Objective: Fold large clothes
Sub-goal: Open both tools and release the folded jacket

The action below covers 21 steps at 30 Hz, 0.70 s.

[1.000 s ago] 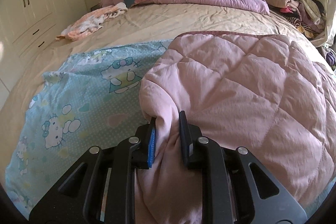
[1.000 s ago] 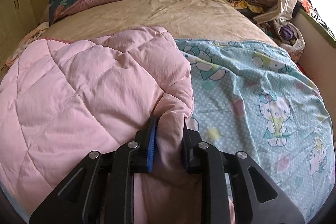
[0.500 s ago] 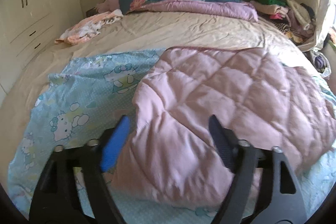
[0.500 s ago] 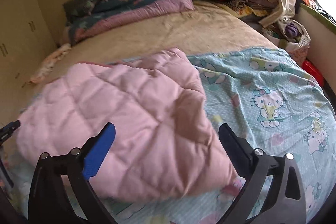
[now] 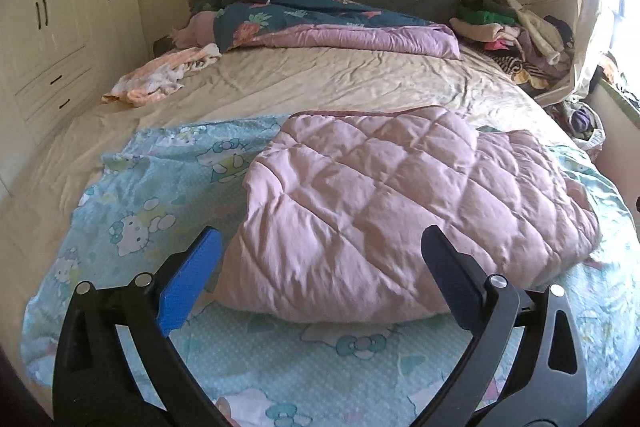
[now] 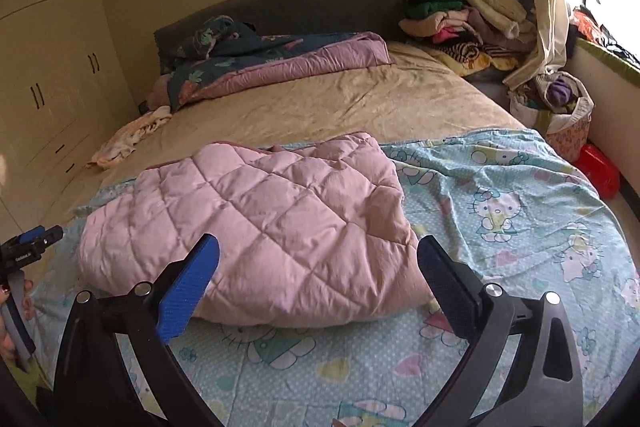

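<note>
Left wrist view shows the pink quilt [image 5: 404, 211] folded on the bed [image 5: 340, 83], lying crosswise just ahead of the left gripper [image 5: 320, 247] and right gripper [image 6: 318, 255], both spread wide, holding nothing, the left's jaws having just been opening.

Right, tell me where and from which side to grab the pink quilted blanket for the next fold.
Probably the two near corners of the pink quilted blanket, one per gripper. Its near edge is a thick, rounded roll raised off the cartoon-print sheet, so open jaws can slide in low from the near side. The left gripper and right gripper are both open, holding nothing.
</note>
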{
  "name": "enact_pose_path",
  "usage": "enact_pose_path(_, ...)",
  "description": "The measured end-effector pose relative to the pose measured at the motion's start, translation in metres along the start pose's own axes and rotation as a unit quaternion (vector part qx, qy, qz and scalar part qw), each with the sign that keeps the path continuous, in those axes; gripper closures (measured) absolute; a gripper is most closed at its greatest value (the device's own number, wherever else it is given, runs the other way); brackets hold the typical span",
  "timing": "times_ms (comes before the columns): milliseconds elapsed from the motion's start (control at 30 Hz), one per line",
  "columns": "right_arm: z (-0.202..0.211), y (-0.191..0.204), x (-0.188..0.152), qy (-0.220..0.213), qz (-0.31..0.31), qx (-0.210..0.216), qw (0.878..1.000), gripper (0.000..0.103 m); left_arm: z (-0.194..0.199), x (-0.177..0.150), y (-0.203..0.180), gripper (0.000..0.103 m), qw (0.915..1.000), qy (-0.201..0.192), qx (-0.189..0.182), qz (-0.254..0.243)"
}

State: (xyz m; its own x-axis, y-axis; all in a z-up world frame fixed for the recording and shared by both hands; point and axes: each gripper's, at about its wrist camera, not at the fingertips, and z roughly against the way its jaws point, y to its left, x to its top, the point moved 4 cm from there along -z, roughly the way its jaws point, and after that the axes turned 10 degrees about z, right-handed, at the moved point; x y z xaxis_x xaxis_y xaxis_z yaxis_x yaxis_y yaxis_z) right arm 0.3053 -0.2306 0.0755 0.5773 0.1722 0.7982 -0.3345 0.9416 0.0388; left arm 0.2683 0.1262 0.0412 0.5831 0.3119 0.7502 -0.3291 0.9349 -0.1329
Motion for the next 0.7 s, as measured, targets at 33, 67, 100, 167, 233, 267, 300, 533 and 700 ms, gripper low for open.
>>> enact_pose_path(33,0.004,0.001,-0.001,-0.002,0.002,-0.001,1.0,0.004,0.002,-0.001,0.001,0.009,1.0,-0.001,-0.001,0.0)
enact_pose_path(67,0.007,0.001,-0.002,-0.004,0.002,-0.002,1.0,0.004,0.006,-0.002,0.001,0.009,1.0,-0.001,-0.002,0.0)
enact_pose_path(100,0.01,0.003,-0.004,-0.005,0.002,-0.001,1.0,0.004,0.01,-0.004,0.0,0.009,1.0,-0.003,-0.004,0.0)
enact_pose_path(167,0.016,0.005,-0.007,-0.006,-0.003,0.002,1.0,0.004,0.015,-0.006,0.001,0.009,1.0,-0.004,-0.005,0.001)
enact_pose_path(233,0.021,0.006,-0.009,-0.008,-0.007,0.006,1.0,0.004,0.021,-0.009,0.001,0.009,1.0,-0.006,-0.005,0.001)
enact_pose_path(267,0.024,0.007,-0.01,-0.01,-0.009,0.006,1.0,0.004,0.023,-0.01,0.001,0.009,1.0,-0.006,-0.005,0.0)
enact_pose_path(300,0.026,0.007,-0.011,-0.011,-0.009,0.008,1.0,0.004,0.025,-0.012,0.002,0.009,1.0,-0.006,-0.005,0.001)
enact_pose_path(533,0.035,0.017,-0.022,-0.007,-0.012,0.012,1.0,0.004,0.031,-0.025,0.006,0.009,1.0,0.001,-0.004,0.006)
enact_pose_path(700,0.035,0.019,-0.034,0.001,-0.023,0.012,1.0,0.004,0.03,-0.035,0.011,0.009,0.9999,0.009,-0.003,0.01)
